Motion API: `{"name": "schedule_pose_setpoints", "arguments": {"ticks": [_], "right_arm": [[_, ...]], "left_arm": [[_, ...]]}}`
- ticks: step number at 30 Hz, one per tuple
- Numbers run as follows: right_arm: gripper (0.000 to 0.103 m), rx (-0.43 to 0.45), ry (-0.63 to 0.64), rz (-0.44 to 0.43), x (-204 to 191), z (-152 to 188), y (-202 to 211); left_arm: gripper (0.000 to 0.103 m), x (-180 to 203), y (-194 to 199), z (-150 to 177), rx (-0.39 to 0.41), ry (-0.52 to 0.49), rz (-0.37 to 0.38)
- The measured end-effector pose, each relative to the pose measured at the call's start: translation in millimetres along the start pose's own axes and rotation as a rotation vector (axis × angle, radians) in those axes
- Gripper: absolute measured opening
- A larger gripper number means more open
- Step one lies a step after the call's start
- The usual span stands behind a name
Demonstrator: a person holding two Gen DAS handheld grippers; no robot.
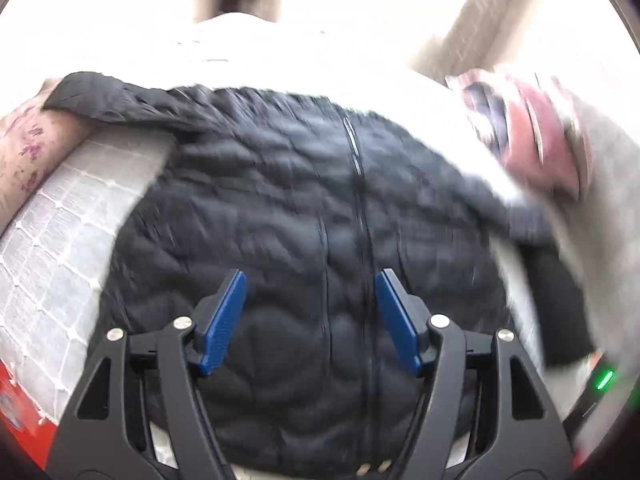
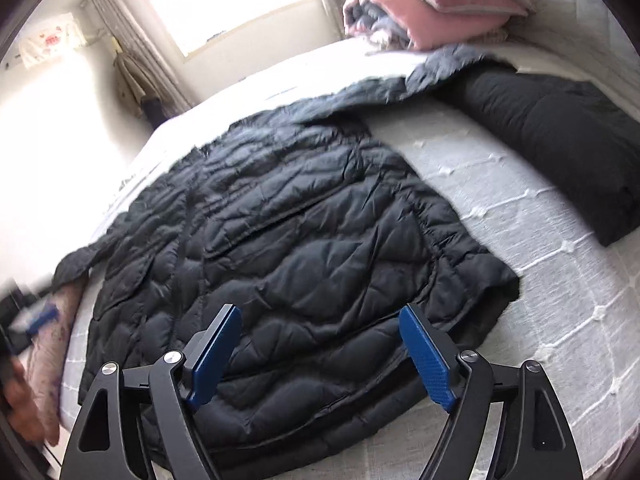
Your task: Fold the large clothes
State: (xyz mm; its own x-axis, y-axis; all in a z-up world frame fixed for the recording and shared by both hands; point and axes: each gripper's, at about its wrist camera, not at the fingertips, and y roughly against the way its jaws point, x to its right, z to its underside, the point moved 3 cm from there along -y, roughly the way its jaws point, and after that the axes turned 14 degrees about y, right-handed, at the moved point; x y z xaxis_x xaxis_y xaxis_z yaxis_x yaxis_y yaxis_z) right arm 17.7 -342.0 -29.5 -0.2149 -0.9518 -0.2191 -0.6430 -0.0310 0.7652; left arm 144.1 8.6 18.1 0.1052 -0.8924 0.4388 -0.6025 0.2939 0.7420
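jacket (image 2: pixel 280 240): quilted cloth, slight sheen | bedspread (image 2: pixel 540 240): matt woven cloth | fingers (image 2: pixel 426 360): blue textured plastic

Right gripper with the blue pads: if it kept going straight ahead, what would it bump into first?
Probably the black quilted puffer jacket spread on the bed; the open right gripper points down at its hem, nothing between, though depth is unclear.

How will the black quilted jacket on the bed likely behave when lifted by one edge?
The jacket would probably flop and drape: it already lies flat, creased. Its puffy quilting suggests it is light for its bulk. The faintly shiny shell may be slippery.
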Motion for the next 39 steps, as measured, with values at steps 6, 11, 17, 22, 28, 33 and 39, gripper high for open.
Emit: {"name": "schedule_pose_setpoints", "arguments": {"ticks": [6, 11, 17, 22, 28, 33, 39], "right_arm": [[0.082, -0.158, -0.064, -0.04, 0, 10, -39], [0.082, -0.215, 0.038, 0.097, 2, 24, -46], [0.082, -0.158, -0.076, 0.149, 32, 28, -26], [0.082, -0.024, -0.101, 0.184, 47, 3, 7], [0.083, -0.07, -0.196, 0.089, 76, -17, -11], [0.083, -0.248, -0.07, 0.209, 75, -9, -53], [0.064, -0.215, -0.096, 0.218, 79, 8, -44]], "left_arm": [[0.079, -33, -56, -1, -0.018, 0.074, -0.085], [0.077, -72, -119, 41, -0.255, 0.13, -0.15], [0.077, -69, -108, 39, -0.269, 0.124, -0.09], [0.077, -78, -97, 22, -0.232, 0.125, -0.072], [0.078, -109, -104, -8, -0.172, 0.176, -0.157], [0.078, -122, -104, -9, -0.2, 0.209, -0.142], [0.078, -163, -95, -21, -0.167, 0.298, -0.206]]}}
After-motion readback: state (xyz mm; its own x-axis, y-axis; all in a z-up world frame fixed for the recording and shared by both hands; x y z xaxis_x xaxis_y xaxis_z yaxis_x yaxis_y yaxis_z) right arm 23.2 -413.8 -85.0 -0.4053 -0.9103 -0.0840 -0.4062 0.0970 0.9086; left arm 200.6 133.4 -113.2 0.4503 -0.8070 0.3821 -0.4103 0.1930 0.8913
